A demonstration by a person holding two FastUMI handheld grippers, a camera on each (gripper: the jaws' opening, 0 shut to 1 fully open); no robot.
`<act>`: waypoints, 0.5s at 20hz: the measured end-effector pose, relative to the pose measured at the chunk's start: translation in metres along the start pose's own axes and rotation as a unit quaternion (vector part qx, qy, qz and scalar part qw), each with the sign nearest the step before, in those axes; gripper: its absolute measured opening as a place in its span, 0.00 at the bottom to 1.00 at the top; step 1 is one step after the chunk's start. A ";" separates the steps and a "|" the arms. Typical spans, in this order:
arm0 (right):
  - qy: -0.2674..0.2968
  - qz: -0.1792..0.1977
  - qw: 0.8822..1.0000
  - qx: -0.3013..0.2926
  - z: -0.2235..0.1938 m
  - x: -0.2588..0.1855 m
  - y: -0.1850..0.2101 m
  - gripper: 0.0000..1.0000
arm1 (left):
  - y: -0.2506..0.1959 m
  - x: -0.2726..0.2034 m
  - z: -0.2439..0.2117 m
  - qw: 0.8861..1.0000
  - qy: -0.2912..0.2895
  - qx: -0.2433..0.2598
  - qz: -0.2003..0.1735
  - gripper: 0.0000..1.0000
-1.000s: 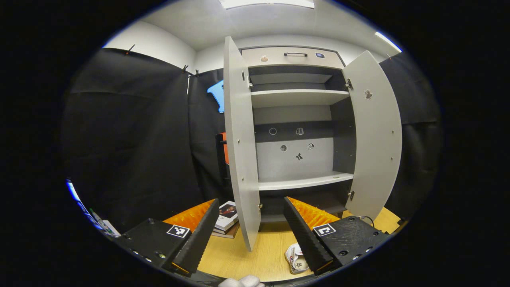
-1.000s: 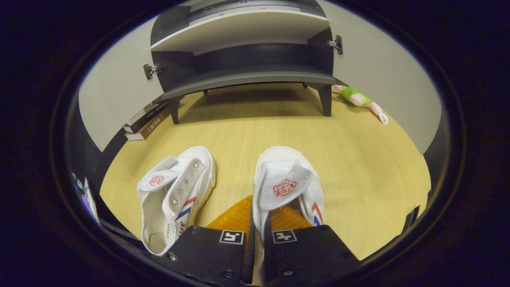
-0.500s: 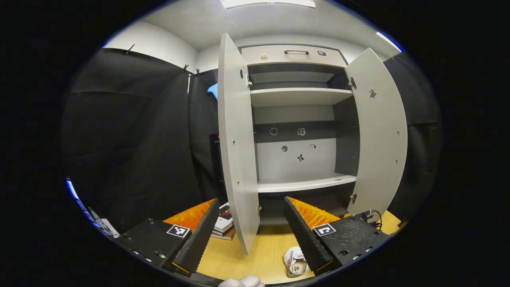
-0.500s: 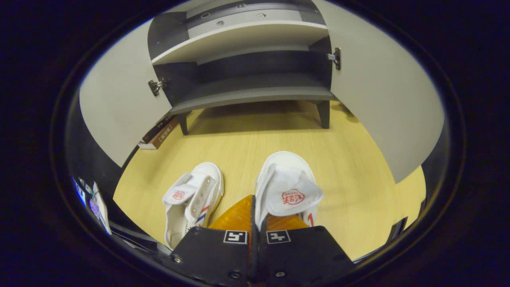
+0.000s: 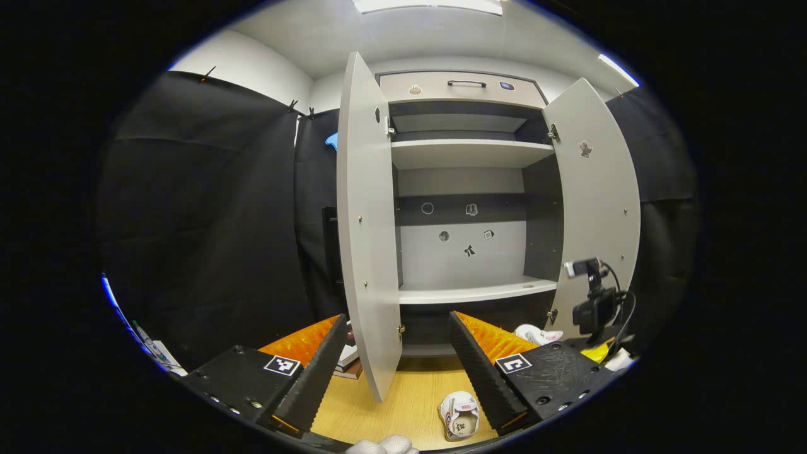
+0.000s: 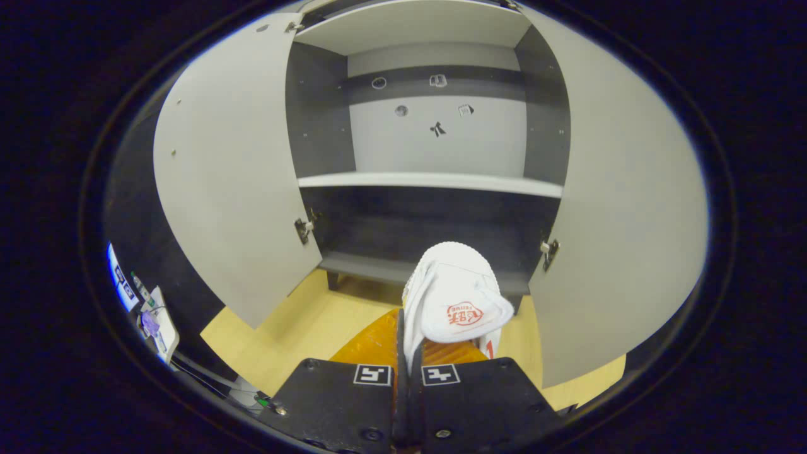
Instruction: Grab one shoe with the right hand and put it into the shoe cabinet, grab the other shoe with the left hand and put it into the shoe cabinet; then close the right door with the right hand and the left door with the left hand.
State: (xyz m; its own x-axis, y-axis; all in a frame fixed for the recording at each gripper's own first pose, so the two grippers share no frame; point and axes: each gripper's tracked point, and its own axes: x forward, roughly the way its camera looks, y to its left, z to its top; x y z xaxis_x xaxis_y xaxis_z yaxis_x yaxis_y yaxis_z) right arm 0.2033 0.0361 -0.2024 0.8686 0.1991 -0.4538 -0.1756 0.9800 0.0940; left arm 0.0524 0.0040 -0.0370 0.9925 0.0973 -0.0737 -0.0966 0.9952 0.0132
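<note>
In the right gripper view my right gripper [image 6: 406, 331] is shut on the heel end of a white shoe [image 6: 454, 296], held off the floor in front of the open shoe cabinet [image 6: 429, 181]. The shoe's toe points at the dark lower compartment [image 6: 416, 221]. Both doors stand open, the left door [image 6: 233, 170] and the right door [image 6: 624, 208]. In the left gripper view my left gripper [image 5: 397, 318] is open with nothing between its fingers. The other white shoe [image 5: 460, 413] lies on the floor below it. The right gripper [image 5: 592, 309] with its shoe [image 5: 536, 333] shows at the cabinet's right door [image 5: 599, 189].
The left door [image 5: 365, 239] juts out close in front of my left gripper. Books [image 5: 347, 359] are stacked on the wooden floor [image 5: 403, 403] by the cabinet's left foot. A drawer with a handle [image 5: 466, 83] tops the cabinet. Small devices [image 6: 154, 321] lie at the far left.
My right gripper has lifted its shoe off the floor and swung up to face the cabinet's inside. The other shoe stays on the floor. My left gripper has hardly moved.
</note>
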 end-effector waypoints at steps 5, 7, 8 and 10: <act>-0.066 -0.017 0.997 -0.023 0.106 0.009 -0.010 0.05 | -0.009 -0.002 -0.002 1.000 -0.001 -0.018 -0.009 1.00; -0.082 -0.031 0.996 -0.028 0.140 0.019 -0.020 0.04 | -0.009 -0.004 -0.003 1.000 0.001 -0.019 -0.005 1.00; -0.090 -0.035 0.995 -0.027 0.154 0.027 -0.023 0.04 | -0.009 -0.005 -0.004 1.000 0.002 -0.021 -0.003 0.97; -0.090 -0.045 0.995 -0.023 0.178 0.049 -0.032 0.04 | -0.008 -0.006 -0.004 1.000 0.002 -0.021 0.003 0.96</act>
State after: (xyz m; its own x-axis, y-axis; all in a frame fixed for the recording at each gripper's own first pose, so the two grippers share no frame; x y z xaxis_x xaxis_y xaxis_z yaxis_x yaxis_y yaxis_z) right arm 0.3335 0.0139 -0.0698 0.9498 0.1117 -0.2923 -0.1116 0.9936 0.0172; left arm 0.0472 -0.0048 -0.0408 0.9916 0.1035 -0.0781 -0.1059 0.9940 -0.0276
